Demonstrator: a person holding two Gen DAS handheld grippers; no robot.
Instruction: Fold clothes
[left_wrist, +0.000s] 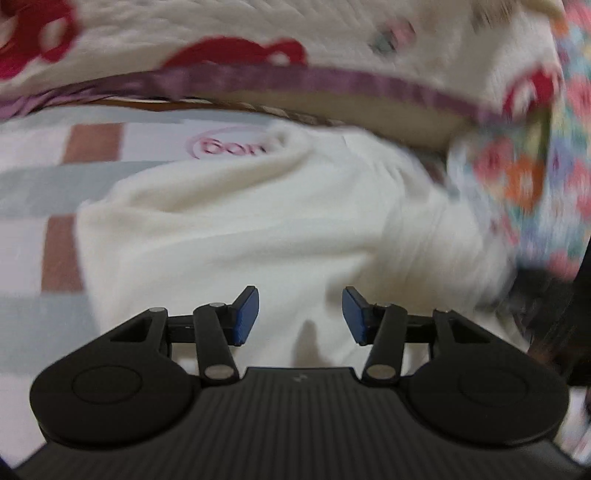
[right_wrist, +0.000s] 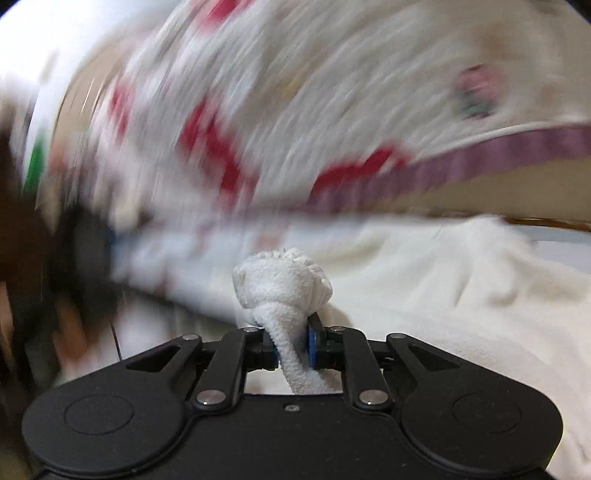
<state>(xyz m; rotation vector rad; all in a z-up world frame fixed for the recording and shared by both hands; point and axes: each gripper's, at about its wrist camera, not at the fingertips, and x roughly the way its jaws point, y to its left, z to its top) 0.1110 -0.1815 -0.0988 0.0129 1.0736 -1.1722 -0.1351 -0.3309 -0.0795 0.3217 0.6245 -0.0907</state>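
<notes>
A cream fleece garment (left_wrist: 236, 229) lies crumpled on a striped bed sheet (left_wrist: 44, 192). My left gripper (left_wrist: 300, 314) hovers just above its near part, jaws apart, blue pads (left_wrist: 246, 314) bare with only cloth below them. In the right wrist view the same cream garment (right_wrist: 443, 280) spreads to the right. My right gripper (right_wrist: 292, 345) is shut on a bunched fold of it (right_wrist: 280, 280), which sticks out past the fingertips as a knob. The rest of the pinched cloth runs back under the gripper body.
A white blanket with red shapes and a purple band (left_wrist: 332, 79) hangs behind the garment, seen too as blanket (right_wrist: 295, 110). A flowered cloth (left_wrist: 517, 177) lies at the right. Dark blurred shapes (right_wrist: 55, 258) stand at the left of the right wrist view.
</notes>
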